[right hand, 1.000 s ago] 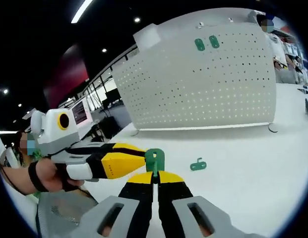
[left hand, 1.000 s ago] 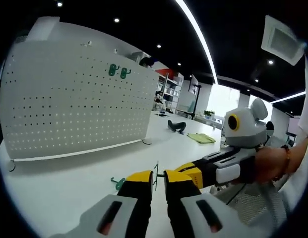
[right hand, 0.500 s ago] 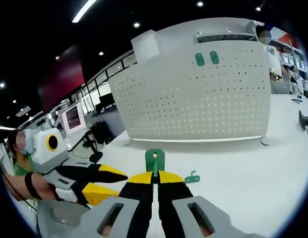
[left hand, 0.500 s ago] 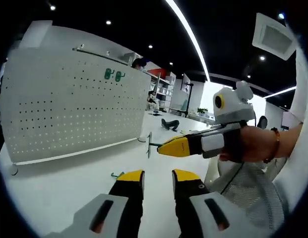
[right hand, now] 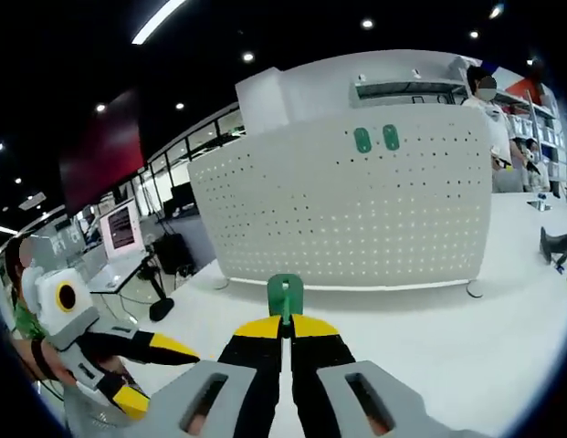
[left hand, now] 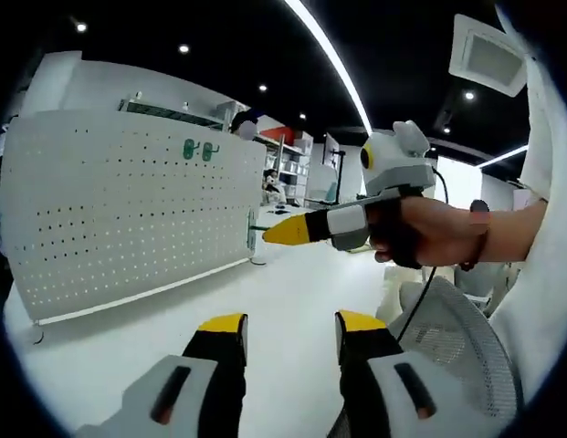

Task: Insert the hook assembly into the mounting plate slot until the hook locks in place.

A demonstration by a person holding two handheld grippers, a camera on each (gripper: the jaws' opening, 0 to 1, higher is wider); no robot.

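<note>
Right gripper view, near to far. The right gripper [right hand: 285, 330], yellow-tipped with grey bodies, rises from the bottom centre with its jaws pressed together on the small green plastic hook assembly [right hand: 285, 296], which stands upright just above the tips. In the lower left the left gripper [right hand: 144, 370] is seen held in a person's hand, its yellow jaws spread apart. The white desk [right hand: 420, 338] stretches beyond. At centre frame stands the white perforated metal mounting plate [right hand: 356, 214], upright on small feet, with two green hooks [right hand: 376, 139] already seated side by side near its upper edge.

Left gripper view. The left gripper [left hand: 290, 330] at bottom centre is spread, with nothing between the jaws. At centre right a hand [left hand: 425, 230] holds the right gripper [left hand: 288, 230], pointing toward the mounting plate [left hand: 119, 214] on the left.
</note>
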